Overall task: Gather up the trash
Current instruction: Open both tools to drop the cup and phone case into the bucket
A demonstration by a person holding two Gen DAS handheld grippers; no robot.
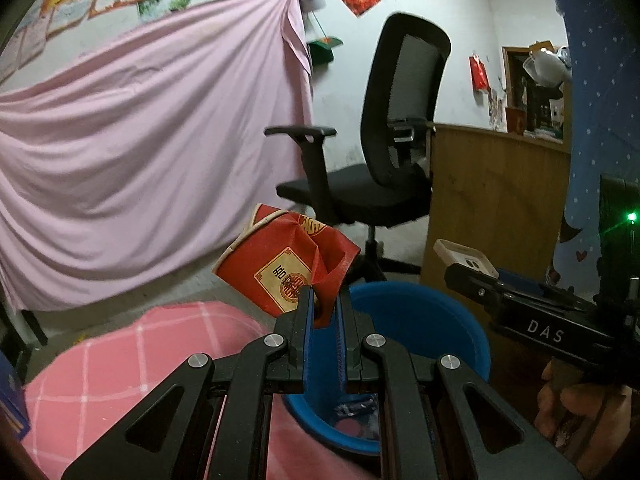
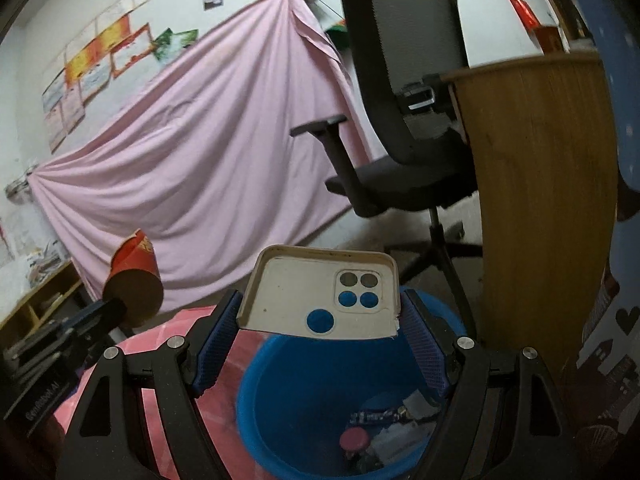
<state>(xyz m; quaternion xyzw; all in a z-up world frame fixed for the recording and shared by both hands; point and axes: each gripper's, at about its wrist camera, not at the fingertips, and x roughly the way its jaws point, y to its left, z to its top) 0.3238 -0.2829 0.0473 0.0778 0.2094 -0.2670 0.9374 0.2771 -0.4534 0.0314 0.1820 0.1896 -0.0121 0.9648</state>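
The left gripper [image 1: 325,308] pinched a crumpled red paper cup [image 1: 286,266] in nearly closed jaws; the right gripper [image 2: 320,320] clamped a phone case [image 2: 320,294], jaws wide, both above the blue bin [image 2: 280,392].

right gripper [image 1: 464,258] body: "DAS" | left gripper [image 2: 116,306] body: "GenRobot.AI", blurred

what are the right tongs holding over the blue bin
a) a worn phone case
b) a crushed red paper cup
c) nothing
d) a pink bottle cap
a: the right tongs clamp a worn phone case by its sides above the blue bin; the red paper cup is in the left tongs.
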